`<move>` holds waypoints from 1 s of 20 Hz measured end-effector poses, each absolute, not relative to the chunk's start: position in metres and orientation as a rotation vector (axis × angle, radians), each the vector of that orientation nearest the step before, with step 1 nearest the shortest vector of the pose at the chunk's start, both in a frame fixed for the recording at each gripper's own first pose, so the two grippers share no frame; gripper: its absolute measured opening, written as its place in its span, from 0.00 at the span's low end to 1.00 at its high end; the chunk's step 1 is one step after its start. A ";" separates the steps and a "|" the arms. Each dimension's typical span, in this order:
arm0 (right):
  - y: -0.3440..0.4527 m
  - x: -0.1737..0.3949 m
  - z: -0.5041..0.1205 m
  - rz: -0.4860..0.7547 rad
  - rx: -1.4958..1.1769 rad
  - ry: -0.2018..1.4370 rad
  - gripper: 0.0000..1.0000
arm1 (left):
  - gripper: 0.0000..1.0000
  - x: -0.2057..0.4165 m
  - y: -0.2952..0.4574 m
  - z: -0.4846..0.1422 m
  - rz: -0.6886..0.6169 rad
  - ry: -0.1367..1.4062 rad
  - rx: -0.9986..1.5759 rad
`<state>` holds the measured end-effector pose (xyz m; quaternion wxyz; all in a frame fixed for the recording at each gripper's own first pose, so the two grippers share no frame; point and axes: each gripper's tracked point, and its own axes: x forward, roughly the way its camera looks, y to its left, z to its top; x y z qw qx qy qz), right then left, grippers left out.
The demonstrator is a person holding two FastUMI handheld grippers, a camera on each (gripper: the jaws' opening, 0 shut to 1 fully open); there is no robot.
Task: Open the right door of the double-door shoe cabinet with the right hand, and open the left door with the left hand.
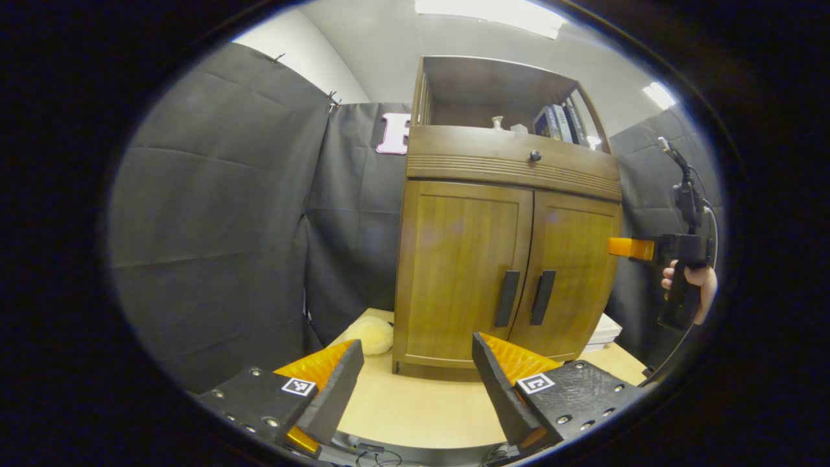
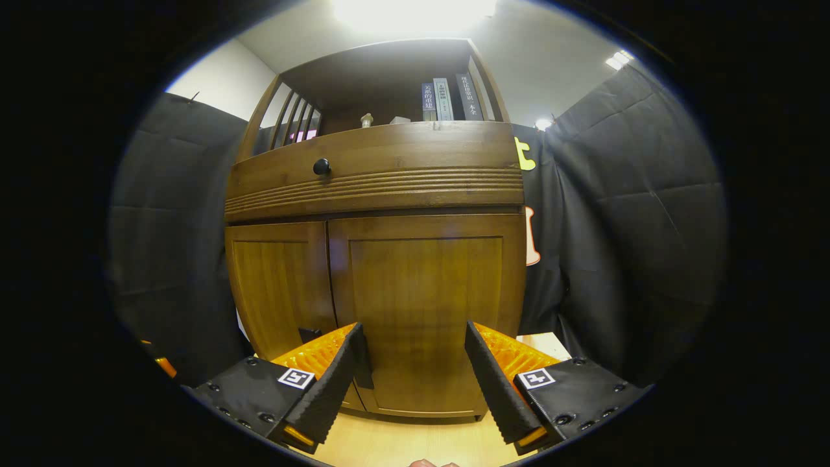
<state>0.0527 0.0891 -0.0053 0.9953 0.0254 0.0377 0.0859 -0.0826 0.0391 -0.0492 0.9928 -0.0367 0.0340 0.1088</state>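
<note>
The wooden shoe cabinet (image 1: 506, 259) stands on a light table with both lower doors closed. Its left door (image 1: 457, 272) and right door (image 1: 574, 272) carry dark vertical handles (image 1: 507, 298) at the middle seam. My left gripper (image 1: 415, 353) is open, a short way in front of the cabinet and low. Off to the right, level with the right door's edge, a hand (image 1: 697, 280) holds my right gripper (image 1: 622, 248). In the right gripper view, my right gripper (image 2: 412, 340) is open close to the right door (image 2: 425, 305). Its near finger partly hides the right door's handle (image 2: 365, 366).
A drawer with a round knob (image 1: 535, 155) sits above the doors. The open shelf on top holds books (image 1: 561, 123). A pale soft object (image 1: 371, 334) lies on the table (image 1: 421, 408) left of the cabinet, and a white stack (image 1: 604, 329) lies to its right.
</note>
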 end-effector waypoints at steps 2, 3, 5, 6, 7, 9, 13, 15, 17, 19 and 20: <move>0.098 0.061 -0.006 0.181 0.057 0.073 0.98 | 0.98 -0.084 0.040 -0.051 0.221 0.079 -0.073; 0.102 0.064 -0.008 0.182 0.065 0.084 0.98 | 0.98 -0.083 0.040 -0.051 0.223 0.084 -0.071; 0.113 0.068 -0.015 0.199 0.078 0.100 0.98 | 0.98 -0.084 0.039 -0.051 0.226 0.093 -0.069; 0.118 0.071 -0.016 0.206 0.079 0.101 0.94 | 0.98 -0.085 0.039 -0.051 0.225 0.096 -0.070; 0.123 0.073 -0.017 0.212 0.079 0.099 0.96 | 0.98 -0.084 0.039 -0.052 0.224 0.100 -0.072; 0.132 0.078 -0.019 0.219 0.076 0.094 0.99 | 0.98 -0.084 0.039 -0.054 0.221 0.109 -0.080; 0.151 0.090 -0.027 0.233 0.072 0.107 0.94 | 0.98 -0.082 0.041 -0.057 0.230 0.136 -0.098; 0.157 0.098 -0.034 0.240 0.061 0.115 0.96 | 0.94 -0.083 0.043 -0.057 0.242 0.140 -0.099; 0.164 0.106 -0.052 0.242 0.054 0.150 0.94 | 0.98 -0.081 0.042 -0.058 0.252 0.144 -0.102; 0.169 0.113 -0.065 0.241 0.059 0.187 0.94 | 0.97 -0.081 0.045 -0.060 0.263 0.150 -0.109; 0.172 0.116 -0.070 0.239 0.062 0.202 0.94 | 0.98 -0.081 0.045 -0.062 0.268 0.153 -0.114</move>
